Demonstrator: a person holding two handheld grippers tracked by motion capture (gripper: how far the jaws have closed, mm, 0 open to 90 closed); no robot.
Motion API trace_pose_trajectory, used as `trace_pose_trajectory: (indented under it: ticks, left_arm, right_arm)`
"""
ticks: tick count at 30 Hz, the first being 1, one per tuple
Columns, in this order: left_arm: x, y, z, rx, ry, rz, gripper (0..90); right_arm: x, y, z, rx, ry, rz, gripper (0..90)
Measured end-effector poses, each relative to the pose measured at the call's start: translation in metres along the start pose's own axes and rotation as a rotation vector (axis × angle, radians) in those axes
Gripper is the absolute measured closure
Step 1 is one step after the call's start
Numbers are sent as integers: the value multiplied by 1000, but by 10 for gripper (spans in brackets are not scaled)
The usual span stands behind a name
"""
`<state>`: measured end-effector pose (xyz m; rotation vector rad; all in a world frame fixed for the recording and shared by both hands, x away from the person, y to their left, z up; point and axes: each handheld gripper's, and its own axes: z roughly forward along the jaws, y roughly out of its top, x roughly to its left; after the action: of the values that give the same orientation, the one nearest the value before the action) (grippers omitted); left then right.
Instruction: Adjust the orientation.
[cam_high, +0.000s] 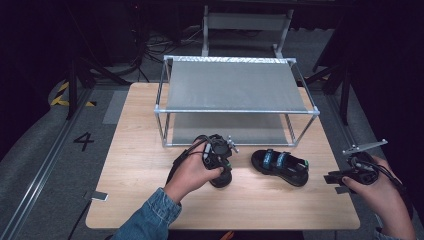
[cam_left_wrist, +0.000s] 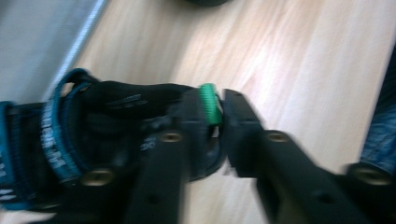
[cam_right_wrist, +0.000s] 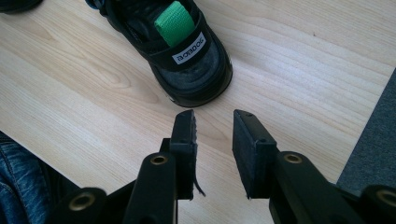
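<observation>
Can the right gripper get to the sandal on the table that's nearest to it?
Probably yes. The right gripper has open jaws aimed at the heel of the sandal, with bare table between them and nothing in the way.

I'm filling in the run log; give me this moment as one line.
left gripper: shut on green heel loop of left sandal | right gripper: open, nothing between the jaws, just short of right sandal | both sandals on table, before rack

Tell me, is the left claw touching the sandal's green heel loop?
Touching. In the left gripper view, the left claw pinches the green heel loop of the sandal.
</observation>
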<state>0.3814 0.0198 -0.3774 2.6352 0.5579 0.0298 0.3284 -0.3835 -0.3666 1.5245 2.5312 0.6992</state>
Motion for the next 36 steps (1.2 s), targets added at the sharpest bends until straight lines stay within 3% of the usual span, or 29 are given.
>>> trace_pose_trajectory:
  ticks: [9,11,18,19,25,27,30,36]
  left_arm:
    - [-2,-12,-16,47,-1,17,849]
    - [-3,-21,-23,53,-27,18,848]
    - [-11,-36,-30,93,-45,23,845]
    - [-13,-38,-31,112,-53,31,845]
    - [-16,-41,-30,104,-94,35,827]
    - [-15,-41,-32,85,-140,22,800]
    - [-14,-40,-36,66,-106,13,613]
    - [-2,-35,-47,-8,12,-32,412]
  right_arm:
    - [0,2,2,3,4,-4,704]
    - [1,4,1,-1,5,-12,703]
    - [2,11,6,3,14,-26,697]
    - [4,14,7,5,19,-33,696]
    - [4,16,8,6,22,-39,690]
    - [3,15,9,6,22,-40,687]
    - [3,15,8,0,17,-38,685]
    - [4,13,9,5,14,-36,679]
